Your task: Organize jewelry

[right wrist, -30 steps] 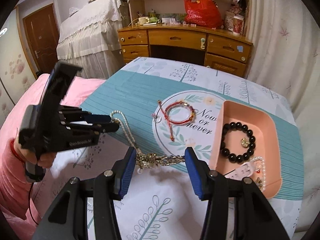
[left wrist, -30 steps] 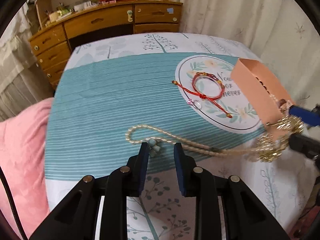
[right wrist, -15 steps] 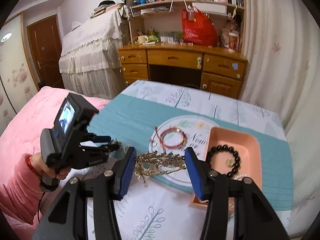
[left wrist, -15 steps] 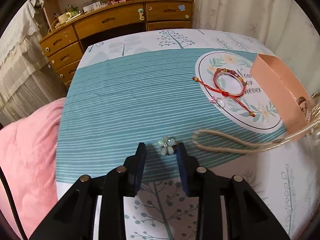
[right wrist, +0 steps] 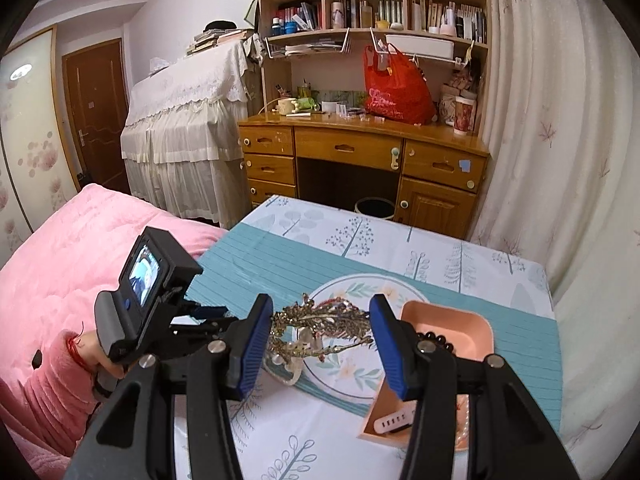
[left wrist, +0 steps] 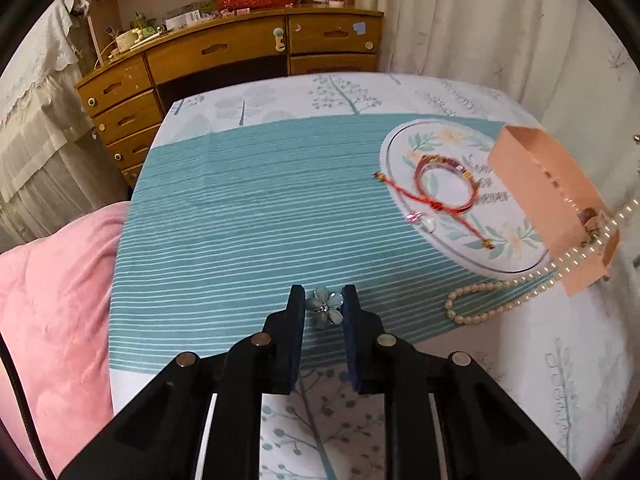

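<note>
Closing in on a small pale flower-shaped brooch (left wrist: 325,307), the left gripper (left wrist: 323,300) has just been narrowing its jaws; the pads now flank the flower on both sides, seemingly touching its petals, and it lies on the teal striped cloth of the desk (left wrist: 240,208). Just right of it, a pearl strand (left wrist: 476,304) loops on the cloth and runs up, taut, past the corner of the peach tray (left wrist: 536,196). Beyond lies a red cord bracelet (left wrist: 440,188) on the round printed motif, slightly blurred. The right gripper (right wrist: 320,320) is raised above the desk, jaws partly apart, clamped on the ends of a gold leafy ornament (right wrist: 320,318) spanning pad to pad; pearls hang below it. In the tray's far end, from the right wrist view, sits a black bead bracelet (right wrist: 436,338); near end holds a white card (right wrist: 394,424). A hand in a pink sleeve (right wrist: 90,354) grips the left tool. Pink bedding (right wrist: 80,248) borders the desk.
</note>
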`<state>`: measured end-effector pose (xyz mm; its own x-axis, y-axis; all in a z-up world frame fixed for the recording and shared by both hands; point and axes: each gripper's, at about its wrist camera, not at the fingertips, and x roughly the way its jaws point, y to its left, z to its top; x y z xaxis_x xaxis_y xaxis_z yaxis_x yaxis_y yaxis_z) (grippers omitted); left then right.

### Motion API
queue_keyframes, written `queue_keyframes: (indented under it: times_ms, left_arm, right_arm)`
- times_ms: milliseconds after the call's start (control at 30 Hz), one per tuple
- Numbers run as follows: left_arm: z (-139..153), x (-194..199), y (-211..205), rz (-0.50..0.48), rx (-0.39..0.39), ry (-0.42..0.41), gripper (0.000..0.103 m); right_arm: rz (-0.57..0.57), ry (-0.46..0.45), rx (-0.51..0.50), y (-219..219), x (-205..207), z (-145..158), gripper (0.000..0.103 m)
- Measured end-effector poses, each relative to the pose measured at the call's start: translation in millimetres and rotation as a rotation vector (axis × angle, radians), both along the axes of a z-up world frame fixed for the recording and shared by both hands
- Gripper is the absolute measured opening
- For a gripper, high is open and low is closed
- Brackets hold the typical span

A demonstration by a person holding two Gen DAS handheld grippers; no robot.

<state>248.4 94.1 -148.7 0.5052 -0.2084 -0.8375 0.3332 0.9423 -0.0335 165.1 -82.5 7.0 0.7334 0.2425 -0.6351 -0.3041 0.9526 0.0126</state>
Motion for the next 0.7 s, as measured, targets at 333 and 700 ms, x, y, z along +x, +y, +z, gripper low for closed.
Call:
queue_keyframes:
  times_ms: [333,700]
  left_arm:
    - [51,-34,-30,-0.155,-0.178,-0.051,0.016]
    - [85,-71,-90,-0.355,-0.27,-0.057,0.016]
  right_arm:
    - [0.016,-0.011,0.052,-10,-3,16,0.05]
    - [0.012,-0.037,0.084,-26,-19,26,0.05]
